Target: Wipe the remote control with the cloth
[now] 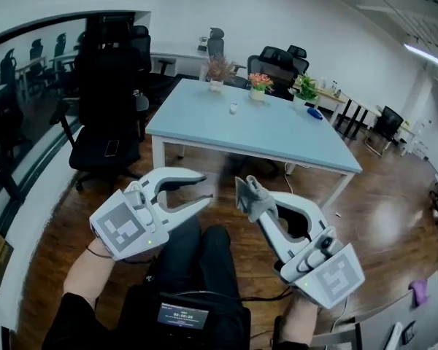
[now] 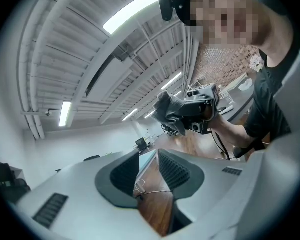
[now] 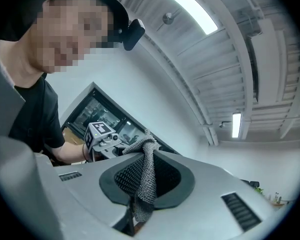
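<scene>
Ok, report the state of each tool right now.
Left tool: closed, nothing in it.
Right tool: closed on the cloth.

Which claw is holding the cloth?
The right claw: the grey cloth is pinched between its jaws and hangs out. The left claw is shut on nothing.

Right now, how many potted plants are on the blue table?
3, along the far edge of the table: left plant, middle plant, right plant. None seems hidden.
</scene>
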Action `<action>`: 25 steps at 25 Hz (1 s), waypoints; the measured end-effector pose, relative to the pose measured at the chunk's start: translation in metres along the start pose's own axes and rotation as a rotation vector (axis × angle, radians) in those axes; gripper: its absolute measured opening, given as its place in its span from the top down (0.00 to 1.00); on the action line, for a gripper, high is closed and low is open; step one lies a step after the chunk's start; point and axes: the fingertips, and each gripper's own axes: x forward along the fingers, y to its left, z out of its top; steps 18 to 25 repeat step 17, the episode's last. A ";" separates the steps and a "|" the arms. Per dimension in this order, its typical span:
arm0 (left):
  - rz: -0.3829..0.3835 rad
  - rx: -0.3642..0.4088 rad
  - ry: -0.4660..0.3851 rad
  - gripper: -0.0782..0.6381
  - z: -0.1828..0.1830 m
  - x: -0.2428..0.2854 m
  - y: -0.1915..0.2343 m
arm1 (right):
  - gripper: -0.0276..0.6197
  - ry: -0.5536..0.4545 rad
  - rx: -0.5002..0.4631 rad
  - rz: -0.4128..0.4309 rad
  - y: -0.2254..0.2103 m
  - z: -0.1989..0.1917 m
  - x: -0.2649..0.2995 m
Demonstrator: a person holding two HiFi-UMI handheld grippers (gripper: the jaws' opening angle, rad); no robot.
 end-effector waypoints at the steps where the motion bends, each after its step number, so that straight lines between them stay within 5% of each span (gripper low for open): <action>1: -0.002 0.002 -0.002 0.74 0.000 0.000 -0.001 | 0.92 0.001 -0.003 -0.002 0.000 0.000 0.000; 12: -0.004 -0.003 0.010 0.74 -0.007 0.013 -0.008 | 0.92 0.010 0.003 0.015 -0.001 -0.016 0.001; 17: 0.075 0.049 0.067 0.74 -0.041 0.032 0.007 | 0.92 -0.008 -0.336 0.041 -0.008 -0.063 0.033; 25: 0.075 0.049 0.067 0.74 -0.041 0.032 0.007 | 0.92 -0.008 -0.336 0.041 -0.008 -0.063 0.033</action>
